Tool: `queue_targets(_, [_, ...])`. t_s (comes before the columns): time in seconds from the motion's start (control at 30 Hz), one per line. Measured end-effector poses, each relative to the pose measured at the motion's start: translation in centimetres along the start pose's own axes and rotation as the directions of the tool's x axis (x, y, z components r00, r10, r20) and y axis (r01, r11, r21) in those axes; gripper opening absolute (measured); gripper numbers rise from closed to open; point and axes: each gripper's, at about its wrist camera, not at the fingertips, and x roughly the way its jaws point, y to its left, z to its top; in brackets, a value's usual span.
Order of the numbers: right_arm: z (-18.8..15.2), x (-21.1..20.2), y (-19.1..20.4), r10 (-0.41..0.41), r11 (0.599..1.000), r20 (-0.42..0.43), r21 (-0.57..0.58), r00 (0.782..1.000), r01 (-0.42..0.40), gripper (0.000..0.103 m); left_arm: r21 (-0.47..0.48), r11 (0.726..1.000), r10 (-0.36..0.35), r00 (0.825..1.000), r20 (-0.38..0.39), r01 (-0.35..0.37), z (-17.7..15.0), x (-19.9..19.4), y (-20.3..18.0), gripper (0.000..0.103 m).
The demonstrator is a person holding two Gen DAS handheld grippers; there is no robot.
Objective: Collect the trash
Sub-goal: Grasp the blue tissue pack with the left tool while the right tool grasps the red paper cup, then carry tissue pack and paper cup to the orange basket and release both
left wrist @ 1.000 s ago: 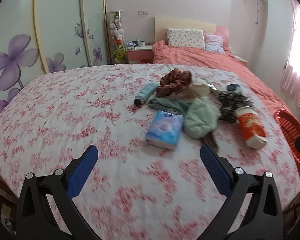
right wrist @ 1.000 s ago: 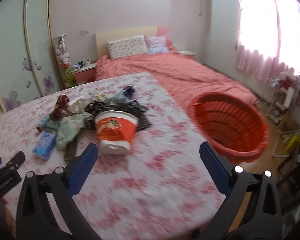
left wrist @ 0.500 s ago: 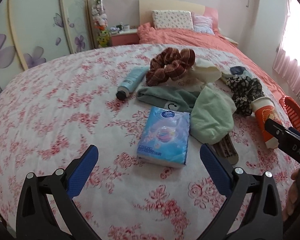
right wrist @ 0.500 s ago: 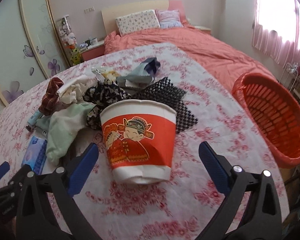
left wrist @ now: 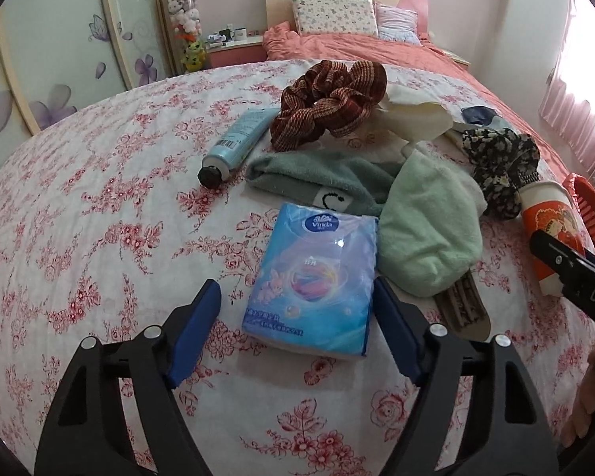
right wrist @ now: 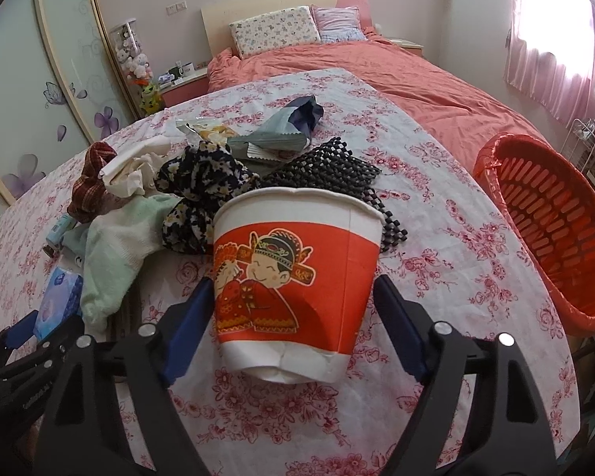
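The paper cup (right wrist: 295, 289) (red and white, with a cartoon figure printed on it) lies on its side on the flowered bench (right wrist: 436, 261), its rim toward the far side and its base toward the camera. It sits between the blue fingers of the right tongs (right wrist: 293, 325), which have just been closing around it; the left pad looks to be at the cup's wall, while a narrow gap shows beside the right pad, so the tongs are apart and not yet clamped.

Just left of the cup, in the left wrist view, the tissue pack (left wrist: 313, 277) lies flat near the bench's near edge, between the fingers of the left tongs (left wrist: 295, 321). These too have just been closing, yet bare cloth shows between the left pad and the pack; the right pad is at the pack's corner. They are apart, gripping nothing.

Beyond the pack lies a heap: a pale green towel (left wrist: 428, 230) touching the pack's right side, a darker green cloth (left wrist: 317, 180) behind it, a blue tube (left wrist: 238, 142) lying to the far left, a brown checked scrunchie (left wrist: 329, 103), and a black flowered scrunchie (right wrist: 202, 186) just behind the cup. A black mesh mat (right wrist: 337, 178) and a crumpled wrapper (right wrist: 281, 131) lie farther back.

A red basket (right wrist: 551, 230) stands off the bench's right edge. A pink bed (right wrist: 377, 63) fills the far side of the room.
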Motion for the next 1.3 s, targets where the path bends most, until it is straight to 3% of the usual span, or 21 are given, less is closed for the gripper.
queue_targets(0.13, [0.1,0.1,-0.1,0.007,1.000,0.000,0.006,1.000,-0.007,0.078,-0.009,1.000,0.008,1.000,0.001,-0.008,0.3,0.1,0.1,0.071])
queue_targets(0.33, [0.1,-0.6,-0.5,0.018,1.000,0.016,0.009,1.000,-0.018,0.077,-0.011,1.000,0.012,1.000,0.006,-0.012,0.6,0.1,0.0,0.055])
queue_targets(0.73, [-0.2,-0.6,-1.5,0.023,0.999,0.002,0.027,1.000,-0.023,0.077,-0.027,1.000,-0.005,1.000,0.024,0.005,0.4,-0.2,0.6,0.053])
queue_targets(1.07, [0.5,-3.9,-2.4,0.049,0.998,0.067,0.033,0.997,-0.051,0.077,-0.028,0.999,-0.015,0.997,0.074,0.018,0.8,-2.6,0.8,0.053])
queue_targets(1.3, [0.9,-6.9,-4.4,0.044,0.998,0.117,0.048,0.992,-0.050,0.077,0.010,0.998,-0.061,0.989,0.137,0.060,1.8,-5.7,-1.6,0.053])
